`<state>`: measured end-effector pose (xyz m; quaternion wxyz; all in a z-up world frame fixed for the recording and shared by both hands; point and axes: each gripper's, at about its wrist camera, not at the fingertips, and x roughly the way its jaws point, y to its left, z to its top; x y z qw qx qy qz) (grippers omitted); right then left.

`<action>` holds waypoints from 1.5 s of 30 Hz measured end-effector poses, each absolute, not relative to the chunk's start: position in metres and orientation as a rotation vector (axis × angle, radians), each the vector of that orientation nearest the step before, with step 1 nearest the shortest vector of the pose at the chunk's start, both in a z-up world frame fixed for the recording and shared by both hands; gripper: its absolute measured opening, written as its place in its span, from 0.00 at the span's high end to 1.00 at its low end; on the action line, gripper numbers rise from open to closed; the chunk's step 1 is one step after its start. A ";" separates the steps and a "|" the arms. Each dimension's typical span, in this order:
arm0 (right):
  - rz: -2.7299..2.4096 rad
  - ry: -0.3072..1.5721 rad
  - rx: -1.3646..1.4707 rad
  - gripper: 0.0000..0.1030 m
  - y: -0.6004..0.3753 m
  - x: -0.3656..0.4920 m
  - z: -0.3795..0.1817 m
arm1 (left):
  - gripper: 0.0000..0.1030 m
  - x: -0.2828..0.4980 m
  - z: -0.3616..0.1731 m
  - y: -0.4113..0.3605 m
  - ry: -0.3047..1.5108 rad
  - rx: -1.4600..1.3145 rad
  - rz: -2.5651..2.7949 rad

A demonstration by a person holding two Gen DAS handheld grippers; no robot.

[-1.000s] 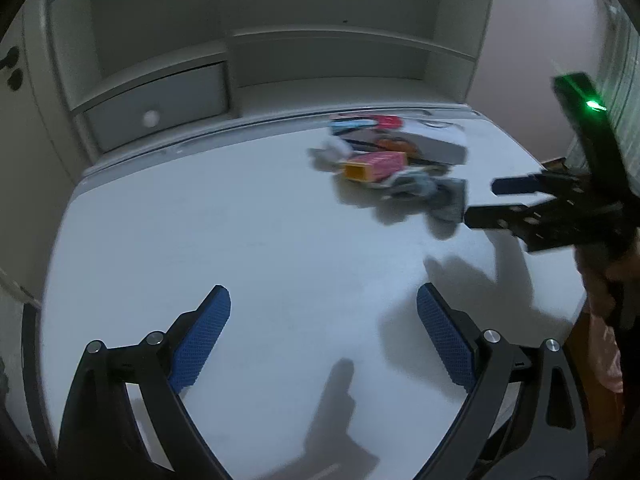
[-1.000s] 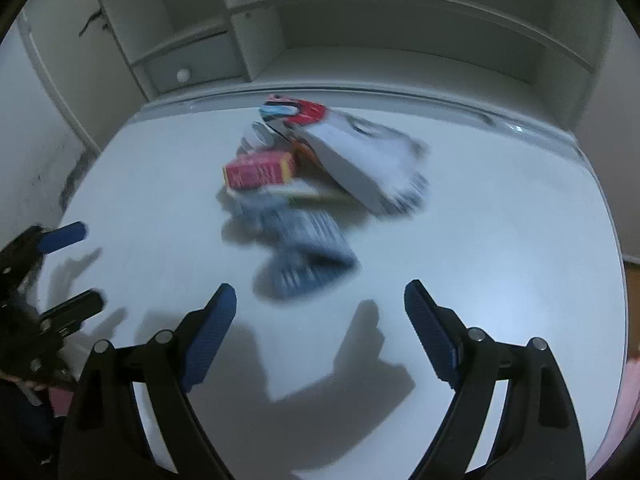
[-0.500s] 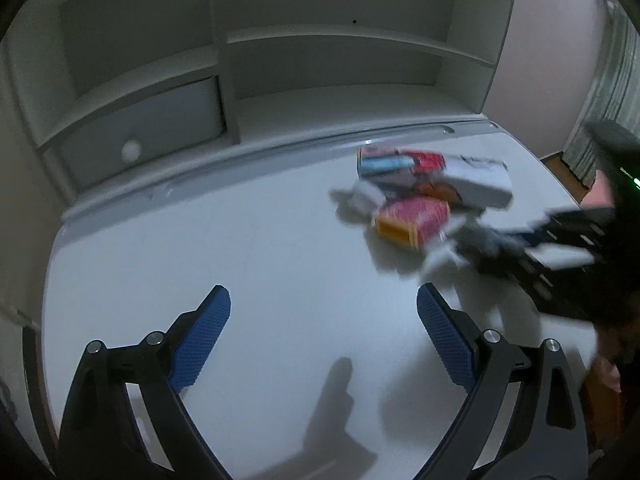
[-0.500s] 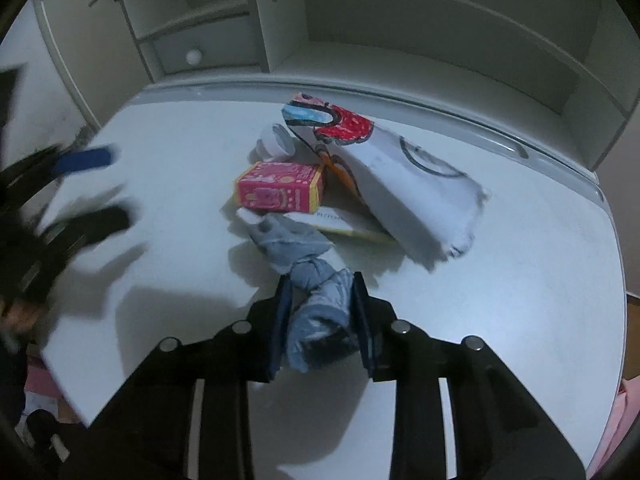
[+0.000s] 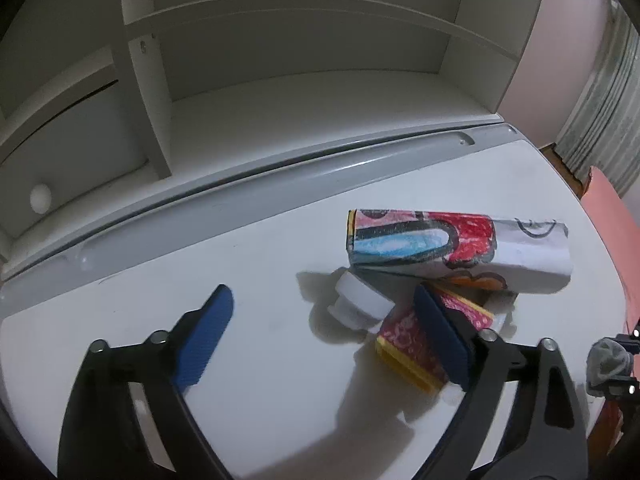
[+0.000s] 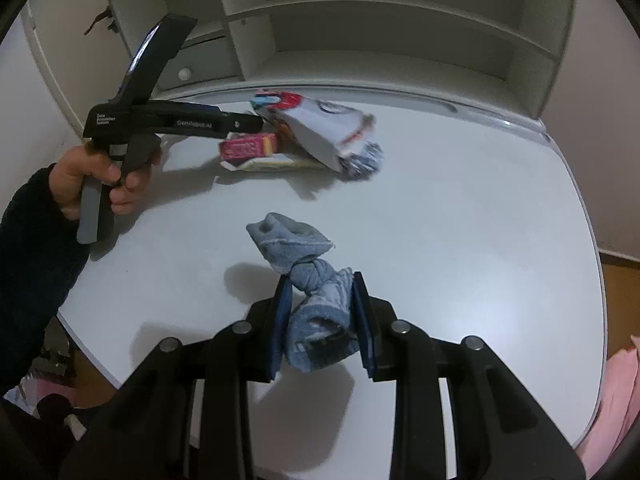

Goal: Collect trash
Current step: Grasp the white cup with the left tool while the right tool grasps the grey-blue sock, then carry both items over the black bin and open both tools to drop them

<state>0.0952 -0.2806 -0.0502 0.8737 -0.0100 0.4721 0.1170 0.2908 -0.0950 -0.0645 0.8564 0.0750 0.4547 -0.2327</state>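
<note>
Currently the right gripper (image 6: pixel 320 312) has its jaws drawn narrow onto a knotted blue-grey cloth (image 6: pixel 310 288), clamped just behind the knot, with the free end sticking out ahead toward the middle of the white table (image 6: pixel 460 220). Judged step: first pick made, item being taken off the pile; whether it is fully clear of the tabletop I cannot tell.

Left gripper (image 5: pixel 328 340) has jaws wide, having just been closing a little, nothing pressed between the pads. It sits over the remaining heap near the table's back edge; its right pad overlaps the red-and-yellow carton (image 5: pixel 416 344), and the white bottle cap (image 5: pixel 358 306) lies in the gap.

Heap also holds a folded paper drawing (image 5: pixel 460 248), crayoned red, blue and black, lying across the top, touching the carton.

Next move, judged: the left needs to centre on one piece, cap or carton, and descend before closing; as placed, it straddles two. The cloth looks soft and bulky, the knot giving a firm hold.
</note>
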 end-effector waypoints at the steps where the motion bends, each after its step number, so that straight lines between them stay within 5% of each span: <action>1: 0.237 0.988 -0.017 0.71 -0.283 0.092 -0.051 | 0.29 0.291 -0.065 -0.097 0.953 0.166 -0.493; 5: 0.215 0.987 0.006 0.71 -0.295 0.083 -0.050 | 0.70 0.284 -0.067 -0.106 0.938 0.239 -0.489; 16: 0.046 0.937 0.135 0.71 -0.379 0.022 -0.045 | 0.70 0.230 -0.025 -0.116 0.834 0.299 -0.413; 27: -0.318 0.922 0.338 0.71 -0.539 -0.108 -0.076 | 0.70 0.066 -0.003 -0.315 0.728 0.391 -0.895; 35: -0.544 0.959 0.507 0.71 -0.638 -0.195 -0.140 | 0.70 -0.054 -0.053 -0.465 0.703 0.512 -1.239; 45: -0.633 1.028 0.660 0.71 -0.696 -0.231 -0.240 | 0.70 -0.087 -0.162 -0.562 0.814 0.569 -1.343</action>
